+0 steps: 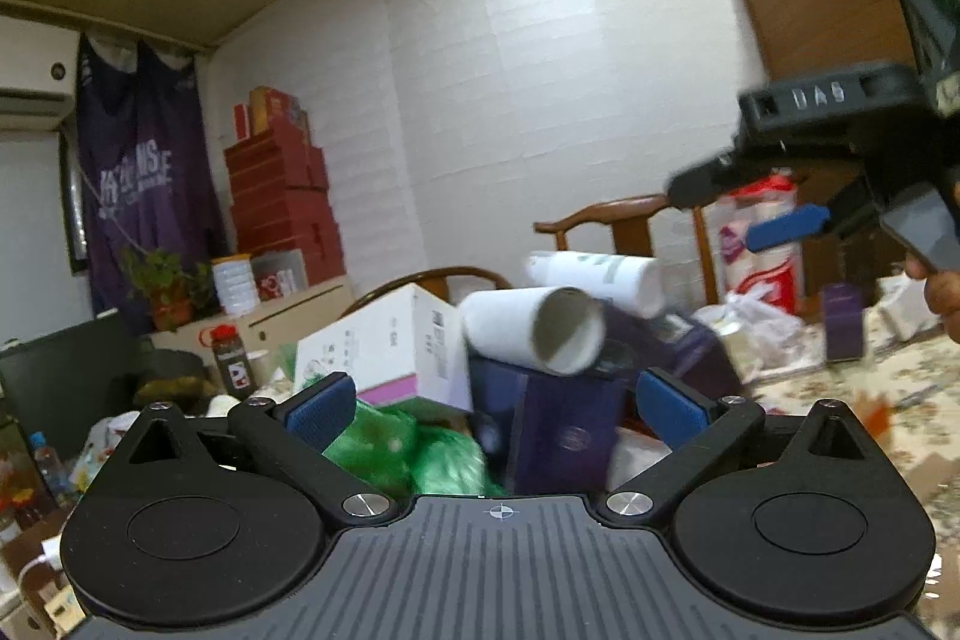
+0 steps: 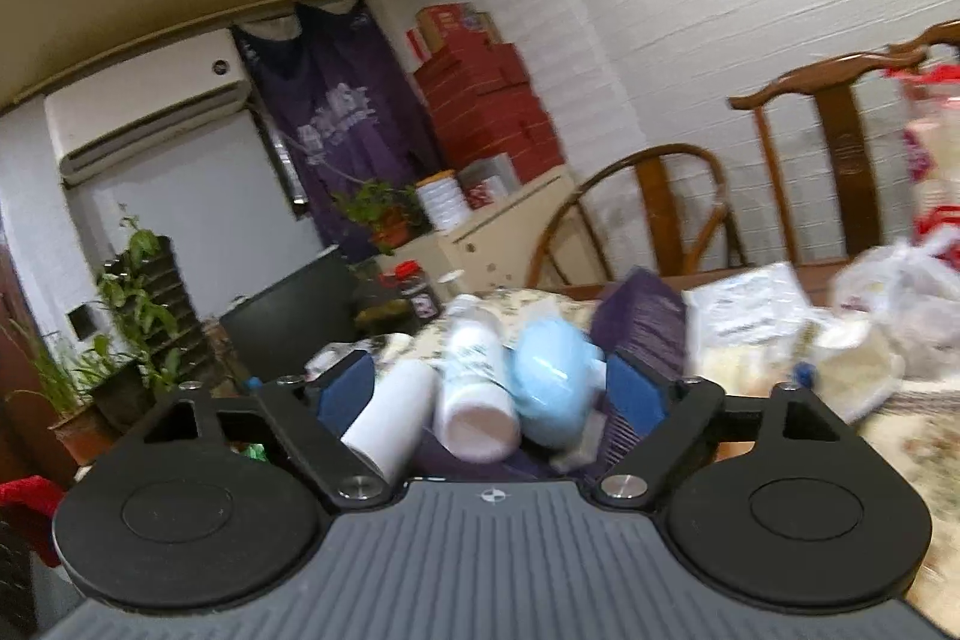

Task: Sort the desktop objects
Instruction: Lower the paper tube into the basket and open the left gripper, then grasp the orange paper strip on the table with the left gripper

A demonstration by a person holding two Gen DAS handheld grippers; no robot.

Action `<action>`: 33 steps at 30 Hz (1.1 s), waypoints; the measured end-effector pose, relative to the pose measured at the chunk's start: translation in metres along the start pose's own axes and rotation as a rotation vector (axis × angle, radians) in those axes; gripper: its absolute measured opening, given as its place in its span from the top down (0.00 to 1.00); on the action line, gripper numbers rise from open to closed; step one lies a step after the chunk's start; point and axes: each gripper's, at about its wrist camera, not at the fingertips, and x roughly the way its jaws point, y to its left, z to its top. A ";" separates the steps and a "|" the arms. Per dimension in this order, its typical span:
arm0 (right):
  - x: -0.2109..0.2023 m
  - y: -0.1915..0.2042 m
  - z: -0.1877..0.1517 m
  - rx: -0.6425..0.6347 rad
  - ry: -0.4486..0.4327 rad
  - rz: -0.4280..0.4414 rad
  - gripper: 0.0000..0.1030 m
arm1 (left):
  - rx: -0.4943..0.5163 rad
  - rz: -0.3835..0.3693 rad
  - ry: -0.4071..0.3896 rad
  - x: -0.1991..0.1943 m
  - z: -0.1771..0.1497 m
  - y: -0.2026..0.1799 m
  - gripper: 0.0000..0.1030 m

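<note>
Left tongs [image 1: 495, 409] seen wide open, nothing gripped; white tube [image 1: 534, 331] lying tilted on purple box [image 1: 564, 436], beyond blue pads [image 1: 318, 409]. Green bag [image 1: 408, 445] piled beside white carton [image 1: 390, 346]. Right tongs [image 2: 489, 394] spread wide, nothing clamped; white bottle [image 2: 477, 394], white cylinder [image 2: 390, 424] and pale blue object [image 2: 552, 379] heaped between pads on cluttered bench [image 2: 912, 466]. Right tongs [image 1: 762, 214] also visible in left view.
</note>
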 end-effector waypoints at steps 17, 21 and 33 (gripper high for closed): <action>-0.114 -0.099 -0.107 0.155 0.152 -0.308 0.09 | 0.208 -0.313 -0.002 0.007 -0.036 -0.147 0.00; -0.128 -0.103 -0.117 0.110 0.164 -0.359 0.09 | 0.260 -0.338 0.003 0.037 -0.032 -0.169 0.00; -0.140 -0.118 -0.137 0.010 0.222 -0.441 0.07 | 0.472 -0.432 0.021 0.104 -0.041 -0.220 0.00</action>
